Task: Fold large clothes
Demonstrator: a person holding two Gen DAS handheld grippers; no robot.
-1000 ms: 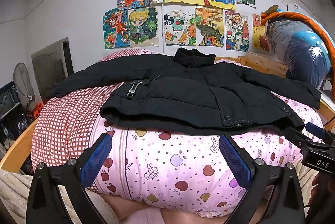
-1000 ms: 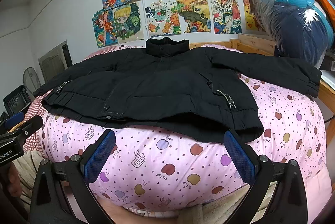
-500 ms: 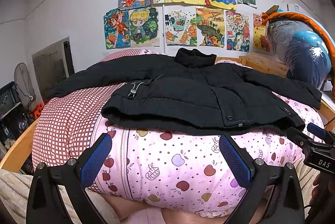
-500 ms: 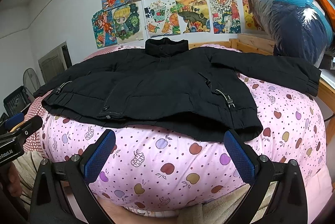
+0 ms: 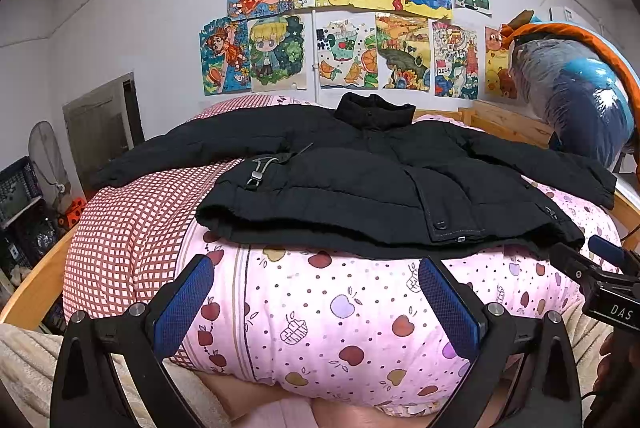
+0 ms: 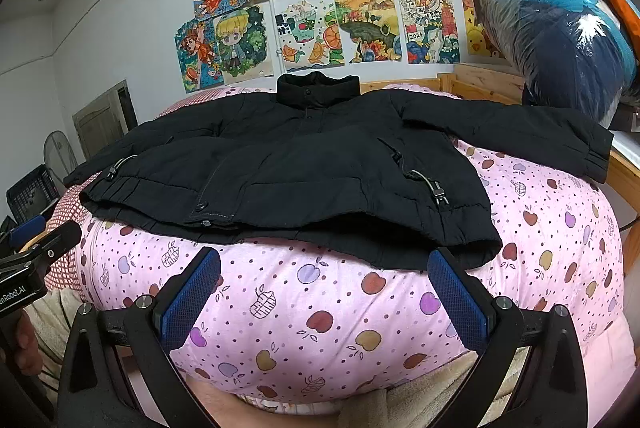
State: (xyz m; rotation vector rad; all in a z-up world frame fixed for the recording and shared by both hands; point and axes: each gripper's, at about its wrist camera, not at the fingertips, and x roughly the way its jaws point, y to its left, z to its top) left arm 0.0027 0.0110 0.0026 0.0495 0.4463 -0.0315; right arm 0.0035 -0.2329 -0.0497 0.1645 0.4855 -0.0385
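The left gripper (image 5: 316,292) hangs wide and empty over the quilt (image 5: 344,312); the right gripper (image 6: 324,288) is equally spread, holding nothing. At twelve o'clock from both lies the black jacket (image 5: 360,184), flat, front up, sleeves out toward nine and three. Folding looks not yet begun. Each gripper should probably pinch a cuff deep, since the padded, puffy shell seems likely to spring back. The quilt is soft cotton printed with apples.
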